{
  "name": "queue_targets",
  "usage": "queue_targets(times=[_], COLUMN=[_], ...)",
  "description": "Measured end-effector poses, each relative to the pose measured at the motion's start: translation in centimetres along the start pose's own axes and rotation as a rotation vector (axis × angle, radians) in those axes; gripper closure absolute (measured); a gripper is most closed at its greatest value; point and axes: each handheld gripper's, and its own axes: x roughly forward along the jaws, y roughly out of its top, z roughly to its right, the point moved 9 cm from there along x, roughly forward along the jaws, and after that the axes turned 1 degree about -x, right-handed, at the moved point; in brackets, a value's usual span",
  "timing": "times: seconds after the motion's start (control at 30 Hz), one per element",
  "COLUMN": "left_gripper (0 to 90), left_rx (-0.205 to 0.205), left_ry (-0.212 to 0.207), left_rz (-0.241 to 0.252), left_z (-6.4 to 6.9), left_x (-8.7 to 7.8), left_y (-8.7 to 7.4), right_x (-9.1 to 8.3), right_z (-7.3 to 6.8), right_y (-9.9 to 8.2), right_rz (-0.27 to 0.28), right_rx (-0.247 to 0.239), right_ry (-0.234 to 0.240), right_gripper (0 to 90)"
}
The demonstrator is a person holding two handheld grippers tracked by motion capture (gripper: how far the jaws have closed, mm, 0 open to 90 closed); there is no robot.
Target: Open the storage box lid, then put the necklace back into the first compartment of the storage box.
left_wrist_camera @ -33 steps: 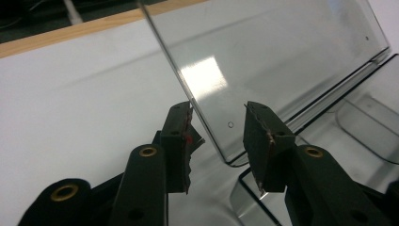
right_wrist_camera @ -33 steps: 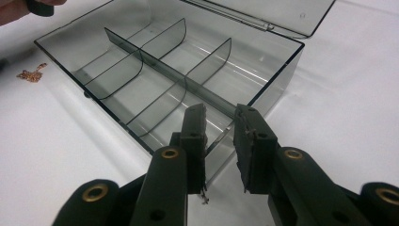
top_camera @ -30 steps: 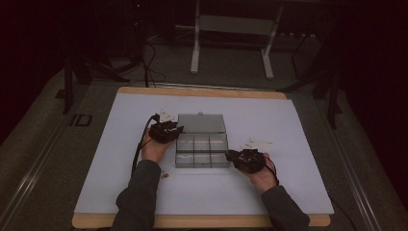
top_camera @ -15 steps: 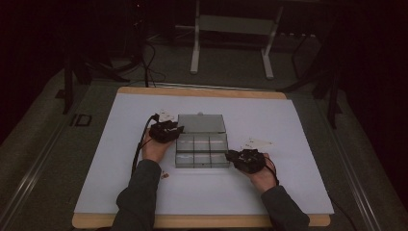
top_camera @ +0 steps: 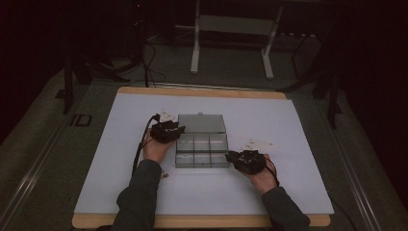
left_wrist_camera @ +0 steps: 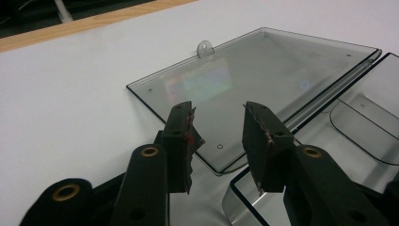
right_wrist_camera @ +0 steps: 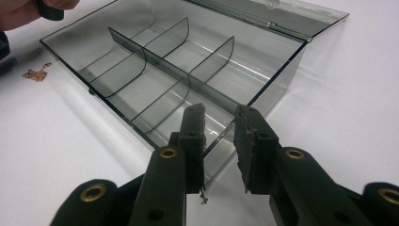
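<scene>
My left gripper (left_wrist_camera: 217, 125), jaws spread, hovers over the open box's (top_camera: 201, 150) lid (left_wrist_camera: 263, 80) corner; my right gripper (right_wrist_camera: 220, 136), jaws apart, straddles its near corner wall.

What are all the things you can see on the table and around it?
Compartment box: one, clear grey, six compartments, mid-table, open.
Lid: one, clear grey, lying flat behind the box.
Small chain: one, coppery, on the sheet beside the box.
Table sheet: one, white, over a wooden top.
Metal stand: one, pale, on the floor beyond.
Left gripper: black, fingers apart over the lid's corner.
Right gripper: black, fingers apart at the box's corner.
</scene>
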Motion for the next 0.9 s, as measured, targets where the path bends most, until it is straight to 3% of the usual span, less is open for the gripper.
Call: queue_targets(times=[0.37,0.9], left_gripper=[63.0,61.6], left_rx=[0.008,0.049], left_ry=[0.001,-0.011], left_rz=[0.0,0.007], left_z=[0.0,0.6], left_x=[-0.7,-3.4], left_y=[0.2,0.7], right_x=[0.1,0.1], right_z=[0.1,0.1], right_y=[0.1,0.1], right_rz=[-0.002,-0.001], right_rx=[-0.004,-0.007], right_ry=[-0.003,-0.004], right_gripper=[73.6,72.9])
